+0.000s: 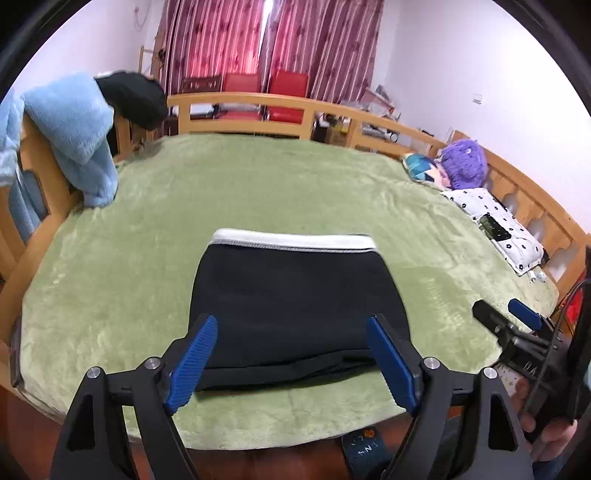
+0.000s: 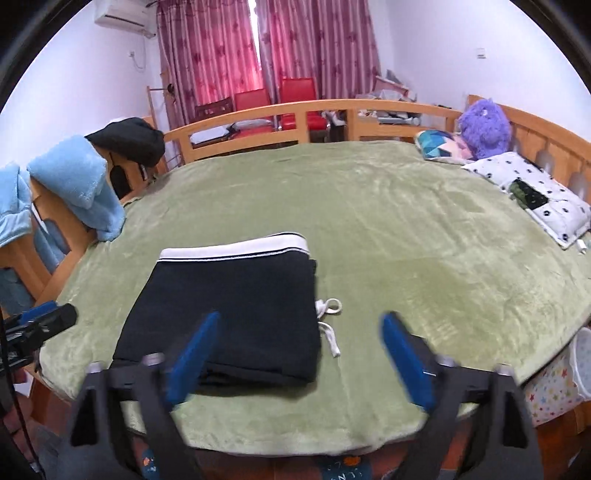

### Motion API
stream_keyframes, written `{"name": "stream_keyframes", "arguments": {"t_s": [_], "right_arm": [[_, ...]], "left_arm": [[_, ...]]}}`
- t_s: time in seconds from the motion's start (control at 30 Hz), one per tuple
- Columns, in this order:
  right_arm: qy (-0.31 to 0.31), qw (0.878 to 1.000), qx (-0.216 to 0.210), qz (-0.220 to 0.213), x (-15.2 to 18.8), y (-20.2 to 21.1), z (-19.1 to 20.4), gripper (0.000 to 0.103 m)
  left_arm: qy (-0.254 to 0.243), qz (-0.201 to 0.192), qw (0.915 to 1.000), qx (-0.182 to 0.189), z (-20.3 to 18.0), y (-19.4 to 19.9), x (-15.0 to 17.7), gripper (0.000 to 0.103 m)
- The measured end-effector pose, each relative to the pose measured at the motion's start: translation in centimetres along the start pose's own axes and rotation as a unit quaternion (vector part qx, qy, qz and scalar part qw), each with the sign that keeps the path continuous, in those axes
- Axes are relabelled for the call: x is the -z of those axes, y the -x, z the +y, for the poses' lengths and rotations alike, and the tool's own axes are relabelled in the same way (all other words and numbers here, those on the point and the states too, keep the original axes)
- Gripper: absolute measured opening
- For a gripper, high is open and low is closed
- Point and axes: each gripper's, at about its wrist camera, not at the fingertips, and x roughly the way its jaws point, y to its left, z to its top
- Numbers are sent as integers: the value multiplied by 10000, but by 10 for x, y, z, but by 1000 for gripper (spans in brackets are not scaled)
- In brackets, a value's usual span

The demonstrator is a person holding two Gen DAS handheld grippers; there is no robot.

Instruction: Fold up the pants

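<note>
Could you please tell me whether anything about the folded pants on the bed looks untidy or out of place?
The folded black pants with a white waistband lie flat on the green fleece blanket, but their white drawstring spills out from the right edge in loose loops.

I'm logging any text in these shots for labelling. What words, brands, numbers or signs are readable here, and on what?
Nothing reads with certainty.
"DA", partly hidden: pale letters on the black body of the right gripper, seen from the left wrist view.
Pale marks on the dark blue item below the bed edge: too blurred and cut off to read.
Air conditioner, wall plate, pillow: no legible text.
Pants: no label visible.
</note>
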Motion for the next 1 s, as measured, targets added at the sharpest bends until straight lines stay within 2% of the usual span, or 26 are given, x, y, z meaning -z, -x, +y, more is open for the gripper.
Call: {"name": "stream_keyframes", "arguments": {"t_s": [0.1,0.43,1.0], "right_arm": [[142,9998,13,-157,5,13,1,103],[137,9997,-70,-175,16,33,3,103],[235,9997,1,-83,19,39,10,103]], "left_arm": [[-53,-125,9999,-97,-8,16,2,91],[-3,-313,9993,-226,-13,38,7,92],[191,-322,9990,-259,-2,41,13,92]]}}
